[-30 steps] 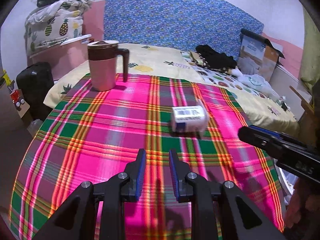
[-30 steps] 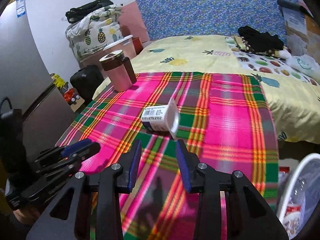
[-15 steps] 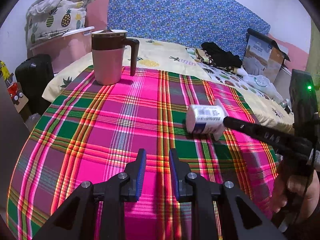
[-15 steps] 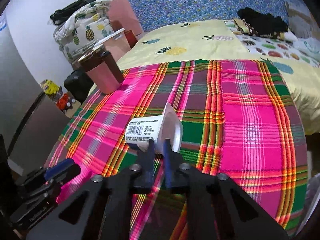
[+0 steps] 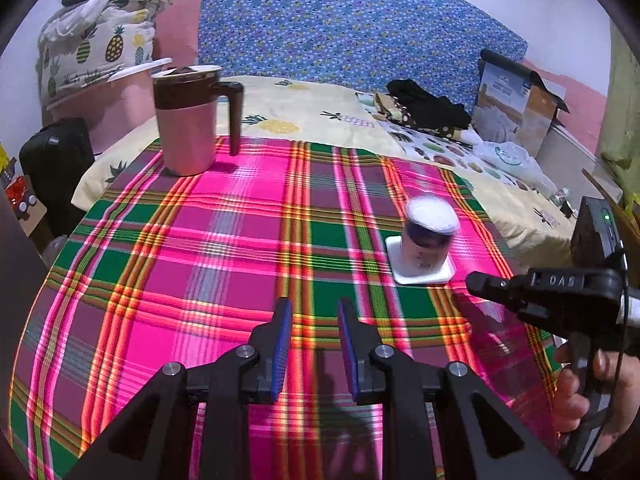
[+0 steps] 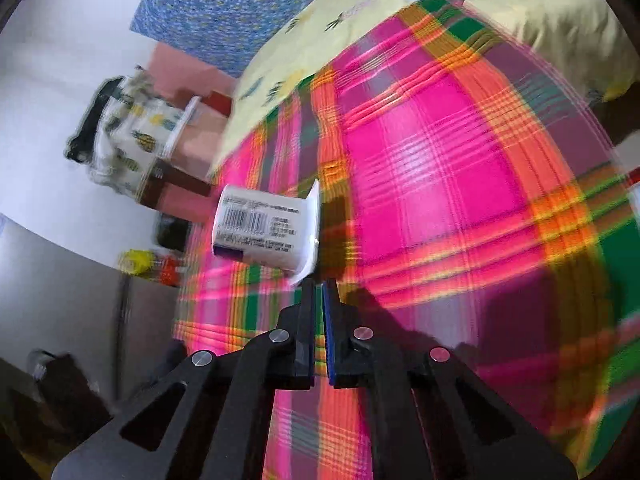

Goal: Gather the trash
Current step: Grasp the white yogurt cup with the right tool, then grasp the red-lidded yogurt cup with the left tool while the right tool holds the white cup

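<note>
While the right gripper (image 6: pixel 319 286) has its fingers (image 6: pixel 309 300) pressed together on the thin square rim of the white yoghurt cup (image 6: pixel 262 230), the cup juts out at about eleven o'clock from their tips in the right wrist view, barcode facing up. Seen from the left wrist, that cup (image 5: pixel 426 240) sits at two o'clock, rim down against the plaid cloth (image 5: pixel 224 248) on the worktop, with the right gripper's tip (image 5: pixel 476 282) just beside its rim. A hand (image 5: pixel 592 396) clasps the handle below. Nearer, the left gripper (image 5: pixel 312 320) hangs over the cloth with its blue fingers (image 5: pixel 280 336) drawn nearly together on nothing. At eleven o'clock stands a pink mug (image 5: pixel 188 120) with a brown lid.
</note>
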Demonstrator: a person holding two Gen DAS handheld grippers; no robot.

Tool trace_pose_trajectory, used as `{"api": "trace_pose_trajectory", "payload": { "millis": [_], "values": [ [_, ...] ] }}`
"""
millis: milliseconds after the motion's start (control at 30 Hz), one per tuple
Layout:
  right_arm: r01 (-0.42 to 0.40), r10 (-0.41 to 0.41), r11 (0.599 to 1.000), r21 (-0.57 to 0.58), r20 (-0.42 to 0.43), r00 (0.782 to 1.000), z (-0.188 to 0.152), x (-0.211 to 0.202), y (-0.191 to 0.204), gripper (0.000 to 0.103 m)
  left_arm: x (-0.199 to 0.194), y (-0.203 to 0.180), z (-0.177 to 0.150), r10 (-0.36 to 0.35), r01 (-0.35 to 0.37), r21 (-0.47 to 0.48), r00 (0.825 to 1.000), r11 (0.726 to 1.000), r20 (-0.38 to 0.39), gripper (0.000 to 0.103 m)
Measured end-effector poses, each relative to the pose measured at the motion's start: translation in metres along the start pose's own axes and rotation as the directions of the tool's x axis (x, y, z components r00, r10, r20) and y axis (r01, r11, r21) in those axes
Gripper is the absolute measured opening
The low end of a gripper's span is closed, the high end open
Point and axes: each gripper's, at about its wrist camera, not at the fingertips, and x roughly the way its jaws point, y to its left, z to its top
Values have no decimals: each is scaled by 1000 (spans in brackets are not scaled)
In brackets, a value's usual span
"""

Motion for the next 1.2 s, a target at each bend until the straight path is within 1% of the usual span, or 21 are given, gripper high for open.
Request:
{"api": "trace_pose_trajectory", "payload": {
  "millis": [67, 133, 167, 200, 267, 400, 467, 567, 700, 733, 800, 833, 967, 1100, 1200],
  "values": [
    [54, -52, 996, -71, 41, 998, -2, -8, 7, 19, 0, -6, -1, -4, 4, 7, 1000, 1000, -1, 23],
    [95, -83, 983, -160, 79, 993, -3, -16, 19, 51, 0, -10, -1, -8, 8, 11, 1000, 1000, -2, 23],
    [110, -92, 973, -202, 94, 991, -3, -18, 25, 59, 0, -11, -1, -9, 9, 11, 1000, 1000, -2, 23],
    [118, -94, 963, -243, 106, 990, -4, -18, 33, 63, 0, -12, -1, -10, 10, 12, 1000, 1000, -2, 23],
    [132, -102, 943, -305, 114, 988, -2, -14, 43, 63, 0, -12, -1, -10, 10, 11, 1000, 1000, -2, 23],
    [169, -128, 898, -406, 126, 984, 0, 9, 68, 63, 1, -8, -1, -6, 6, 6, 1000, 1000, -3, 23],
    [184, -141, 886, -426, 129, 981, 10, 14, 63, 63, 2, -3, 0, -2, 2, -2, 1000, 1000, -5, 23],
    [212, -164, 868, -449, 144, 976, 18, 25, 67, 63, 5, 7, 0, 6, -7, -17, 1000, 1000, -8, 23],
    [265, -207, 849, -458, 172, 963, 20, 33, 69, 63, 9, 20, 1, 11, -11, -42, 1000, 999, -15, 23],
    [273, -214, 848, -454, 177, 961, 20, 33, 69, 63, 11, 23, 1, 11, -12, -48, 1000, 999, -17, 23],
    [260, -203, 857, -445, 171, 964, 22, 33, 69, 63, 14, 27, 0, 12, -13, -58, 1000, 998, -22, 23],
    [258, -200, 859, -442, 174, 964, 21, 32, 68, 52, 15, 28, 0, 13, -14, -62, 1000, 998, -24, 23],
    [237, -180, 866, -441, 168, 969, 17, 22, 70, 52, 18, 29, -2, 10, -12, -70, 999, 997, -32, 23],
    [193, -136, 871, -451, 156, 978, 4, 4, 77, 52, 13, 26, -4, 6, -8, -69, 1000, 998, -25, 23],
    [171, -105, 878, -447, 168, 980, 0, -8, 81, 52, 6, 20, -5, 2, -3, -63, 1000, 998, -19, 23]
  ]
}}
